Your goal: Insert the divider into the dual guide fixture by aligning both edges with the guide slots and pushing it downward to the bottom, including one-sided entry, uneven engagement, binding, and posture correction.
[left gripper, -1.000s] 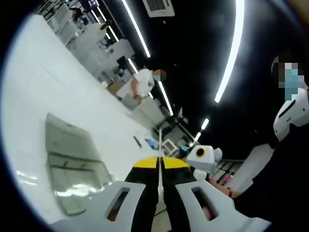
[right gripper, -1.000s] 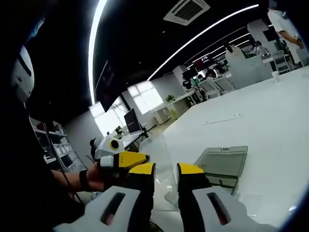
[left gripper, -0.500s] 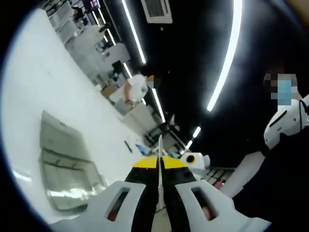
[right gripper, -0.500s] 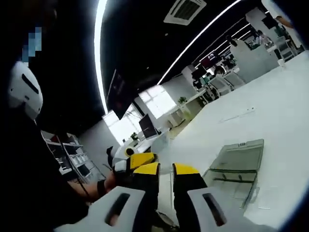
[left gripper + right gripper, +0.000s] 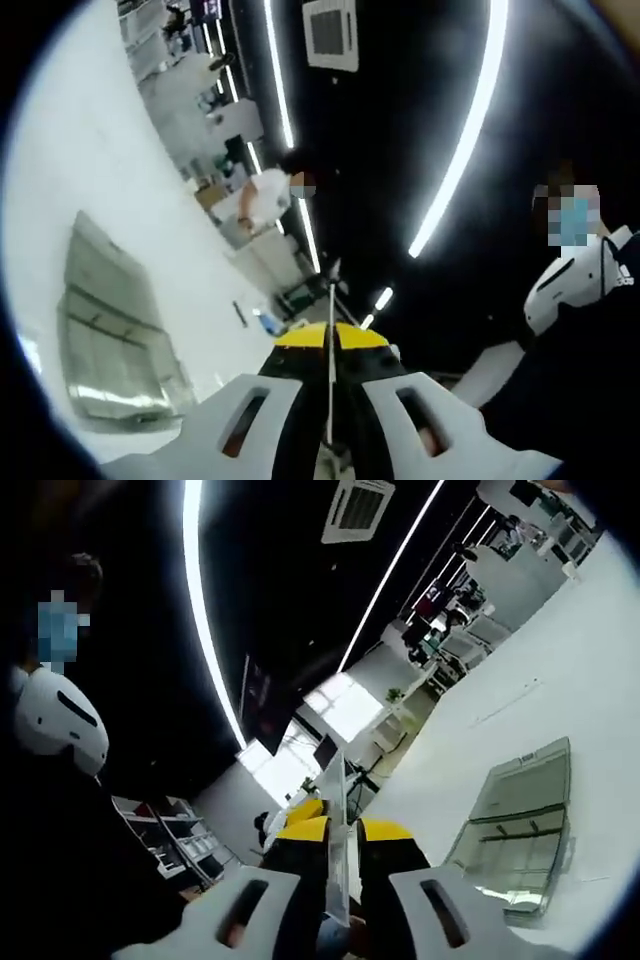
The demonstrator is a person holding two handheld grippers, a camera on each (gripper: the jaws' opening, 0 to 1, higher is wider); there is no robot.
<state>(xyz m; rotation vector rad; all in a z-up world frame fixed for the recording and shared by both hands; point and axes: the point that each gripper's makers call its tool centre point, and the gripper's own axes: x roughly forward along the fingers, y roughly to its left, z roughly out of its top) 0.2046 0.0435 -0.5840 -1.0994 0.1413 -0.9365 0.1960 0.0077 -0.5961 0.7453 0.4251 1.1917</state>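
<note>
In the left gripper view, the left gripper (image 5: 330,338) has its yellow-tipped jaws pressed together on the divider (image 5: 331,300), a clear thin sheet seen edge-on as a pale line rising from between the tips at the lower middle of the frame. In the right gripper view, the right gripper (image 5: 341,829) has its jaws clamped on the same sheet, which stands up between the tips at the lower centre, transparent with the room showing through it. Just to the left of these jaws, a yellow tip of the other gripper sits against the sheet.

The dual guide fixture (image 5: 112,330), a clear shallow tray-like frame, lies on the white table (image 5: 70,150) at the left of the left gripper view, well apart from the divider. In the right gripper view the fixture lies at the lower right.

A person in a white shirt (image 5: 262,192) stands at the far end of the table, above centre-left.
</note>
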